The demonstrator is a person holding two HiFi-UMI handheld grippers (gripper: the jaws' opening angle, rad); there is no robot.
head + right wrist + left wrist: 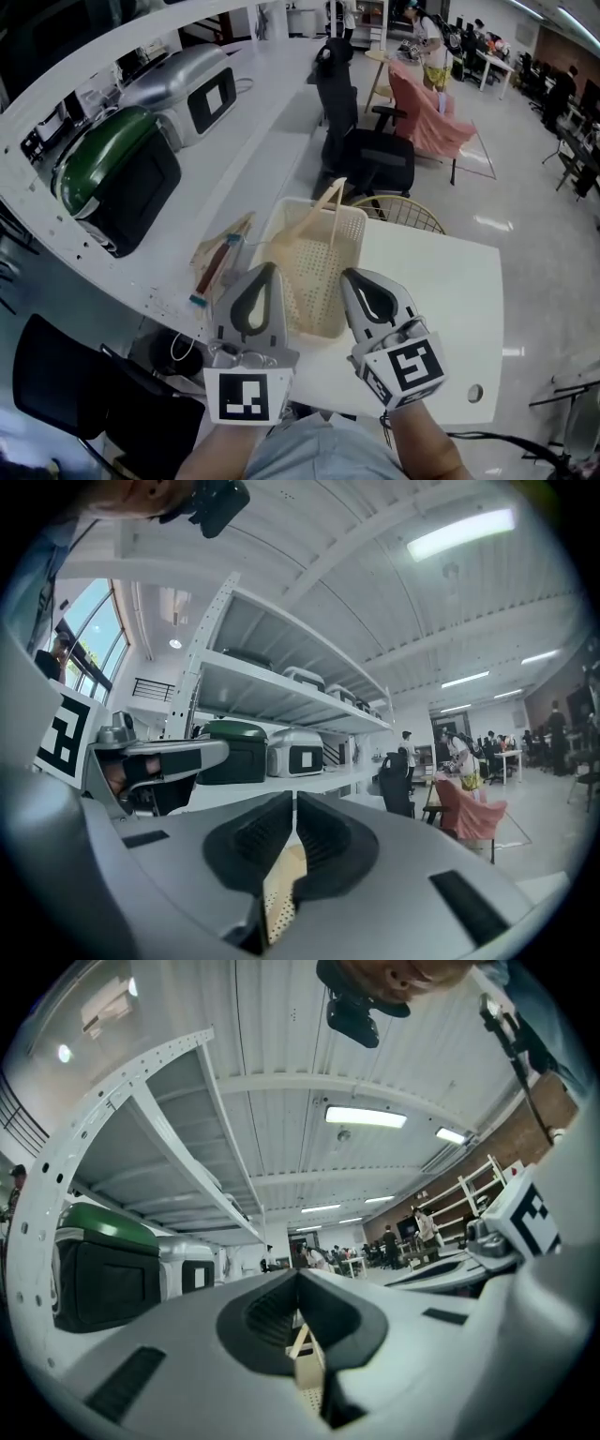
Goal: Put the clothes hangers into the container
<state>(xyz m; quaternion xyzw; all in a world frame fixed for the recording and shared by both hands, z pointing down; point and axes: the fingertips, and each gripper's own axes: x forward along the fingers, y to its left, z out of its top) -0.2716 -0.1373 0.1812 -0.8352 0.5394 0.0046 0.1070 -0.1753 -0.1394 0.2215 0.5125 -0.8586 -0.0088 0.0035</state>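
Just before the basket [323, 281] (a hanger [323, 208] seemingly inside), left gripper [268, 274] and right gripper [350, 277] hover, jaws together, empty.

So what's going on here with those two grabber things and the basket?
A person holds two grippers over a white table. The left gripper and the right gripper are both shut and empty. Below them stands a cream perforated basket with one wooden hanger leaning inside. What look like more hangers lie on the bench to its left, not yet put in.
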